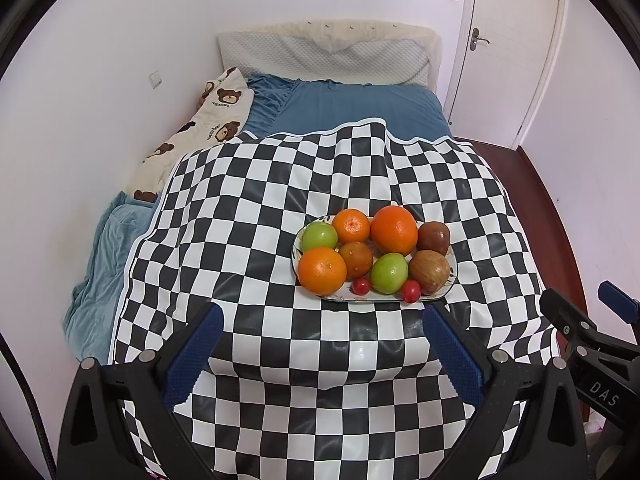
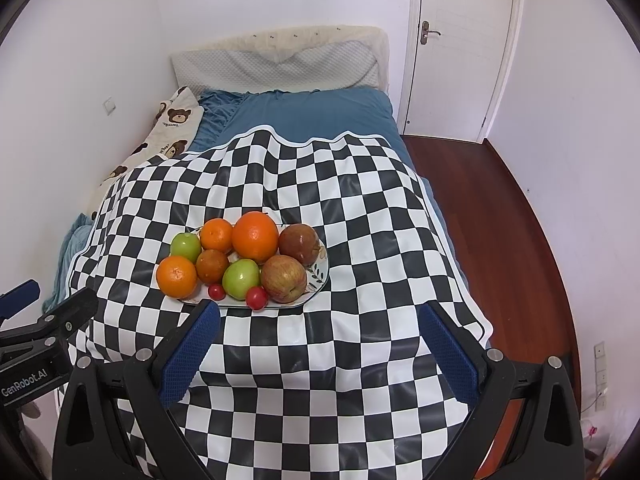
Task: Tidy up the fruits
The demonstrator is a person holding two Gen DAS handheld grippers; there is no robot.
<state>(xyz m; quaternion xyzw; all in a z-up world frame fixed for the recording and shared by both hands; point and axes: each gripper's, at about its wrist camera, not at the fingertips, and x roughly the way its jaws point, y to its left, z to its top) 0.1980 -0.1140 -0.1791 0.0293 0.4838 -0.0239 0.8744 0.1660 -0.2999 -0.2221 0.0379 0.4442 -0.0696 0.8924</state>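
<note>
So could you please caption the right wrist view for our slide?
Open right gripper hovers before a plate of fruit on a checkered cloth.

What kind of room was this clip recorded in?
Most likely a bedroom. A bed with a blue sheet and a padded headboard stands against the wall, a white door is to the right, and the plate of fruit sits on a checkered cloth spread over the bed.

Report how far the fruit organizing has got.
Done, apparently: all the fruit sits together on the plate: oranges, green apples, red apples and cherry tomatoes. In hand: nothing; the left gripper and right gripper hang open, short of the plate. Left: nothing lies loose on the checkered cloth.
</note>
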